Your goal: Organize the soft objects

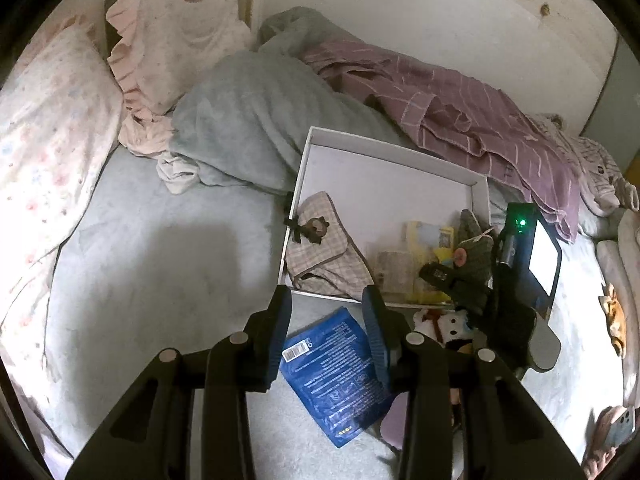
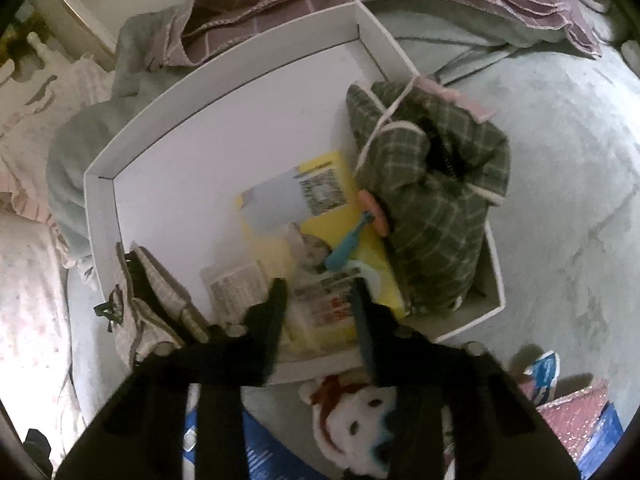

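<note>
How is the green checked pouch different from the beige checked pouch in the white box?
The green checked pouch is dark, while the beige checked pouch is pale. The green one leans over the white box wall; the beige one lies inside. Both are checked cloth.

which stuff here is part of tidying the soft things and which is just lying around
Part of the job:
- white cardboard box
- green plaid fabric pouch
- beige checked fabric pouch
- white plush toy with brown hair
- blue plastic packet

Just lying about:
- grey fleece blanket
- purple striped cloth
- floral pillow
- pink ruffled pillow
</note>
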A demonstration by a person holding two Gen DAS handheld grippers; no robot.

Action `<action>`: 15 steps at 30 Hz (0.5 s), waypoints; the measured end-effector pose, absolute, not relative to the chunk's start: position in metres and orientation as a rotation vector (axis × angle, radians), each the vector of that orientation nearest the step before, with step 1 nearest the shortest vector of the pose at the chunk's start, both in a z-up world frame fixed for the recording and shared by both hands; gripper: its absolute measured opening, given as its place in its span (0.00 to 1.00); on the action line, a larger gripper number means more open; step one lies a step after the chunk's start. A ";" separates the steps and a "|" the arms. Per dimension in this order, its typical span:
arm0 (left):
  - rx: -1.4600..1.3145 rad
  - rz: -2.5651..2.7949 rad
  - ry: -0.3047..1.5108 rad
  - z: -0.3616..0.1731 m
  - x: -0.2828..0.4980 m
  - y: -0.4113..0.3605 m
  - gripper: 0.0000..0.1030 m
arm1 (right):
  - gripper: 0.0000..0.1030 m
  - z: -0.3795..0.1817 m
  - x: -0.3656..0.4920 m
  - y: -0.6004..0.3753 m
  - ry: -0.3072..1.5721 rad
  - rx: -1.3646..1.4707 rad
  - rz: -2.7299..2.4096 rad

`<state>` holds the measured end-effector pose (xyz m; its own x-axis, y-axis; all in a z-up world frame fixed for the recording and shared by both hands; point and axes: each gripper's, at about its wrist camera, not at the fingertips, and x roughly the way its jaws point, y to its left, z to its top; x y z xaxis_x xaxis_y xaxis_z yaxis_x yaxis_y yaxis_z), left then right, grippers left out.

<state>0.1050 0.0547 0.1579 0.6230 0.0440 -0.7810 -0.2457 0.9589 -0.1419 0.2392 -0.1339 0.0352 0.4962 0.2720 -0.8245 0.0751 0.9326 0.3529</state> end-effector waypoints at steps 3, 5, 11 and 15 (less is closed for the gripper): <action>-0.255 0.184 0.894 0.155 0.108 0.058 0.35 | 0.01 0.033 0.242 -0.140 1.063 0.377 0.120; -0.264 0.192 0.901 0.152 0.109 0.062 0.35 | 0.01 0.034 0.242 -0.146 1.065 0.406 0.134; -0.302 0.199 0.929 0.142 0.115 0.070 0.35 | 0.01 0.054 0.232 -0.171 1.005 0.404 0.126; -0.310 0.171 0.947 0.132 0.124 0.071 0.35 | 0.01 0.050 0.235 -0.171 1.048 0.419 0.186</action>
<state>0.1237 0.0708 0.1315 0.5754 0.0090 -0.8178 -0.2779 0.9426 -0.1851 0.2346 -0.1714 0.0496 0.4923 0.3444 -0.7994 0.0489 0.9060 0.4204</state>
